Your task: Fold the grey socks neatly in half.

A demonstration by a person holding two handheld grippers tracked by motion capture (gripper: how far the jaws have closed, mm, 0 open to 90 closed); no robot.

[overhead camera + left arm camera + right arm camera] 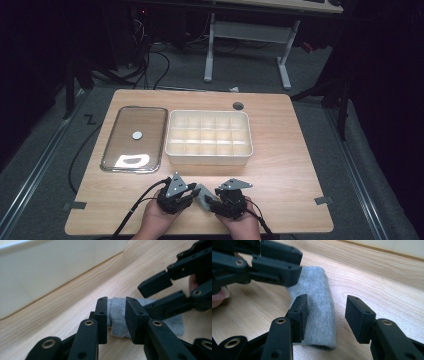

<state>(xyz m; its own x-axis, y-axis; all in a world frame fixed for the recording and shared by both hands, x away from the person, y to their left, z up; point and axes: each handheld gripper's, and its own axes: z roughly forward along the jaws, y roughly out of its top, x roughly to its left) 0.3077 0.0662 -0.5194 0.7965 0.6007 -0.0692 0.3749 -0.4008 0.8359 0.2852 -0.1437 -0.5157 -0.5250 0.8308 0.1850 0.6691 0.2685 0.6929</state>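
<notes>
In the high view we are looking down on a light wooden table (280, 150) standing on grey carpet in a dim room, with a white desk frame (247, 35) at the top of the frame. We are counting one white divided box (208, 158) at the centre, one clear lid (134, 138) lying flat to its left, and one grey folded cloth (202, 196) at the lower centre, between our left gripper (189, 192) and right gripper (214, 199). Two hands are coming in from the bottom edge.

In the left gripper view we are seeing the box wall filling the upper left, and the cloth (117, 315) sitting between our fingers (102, 317), which are spread slightly and bracketing it loosely.

In the right gripper view the cloth (319, 307) is lying at the centre on the wood, our fingers (299, 315) spread wide, the left one standing beside it.
</notes>
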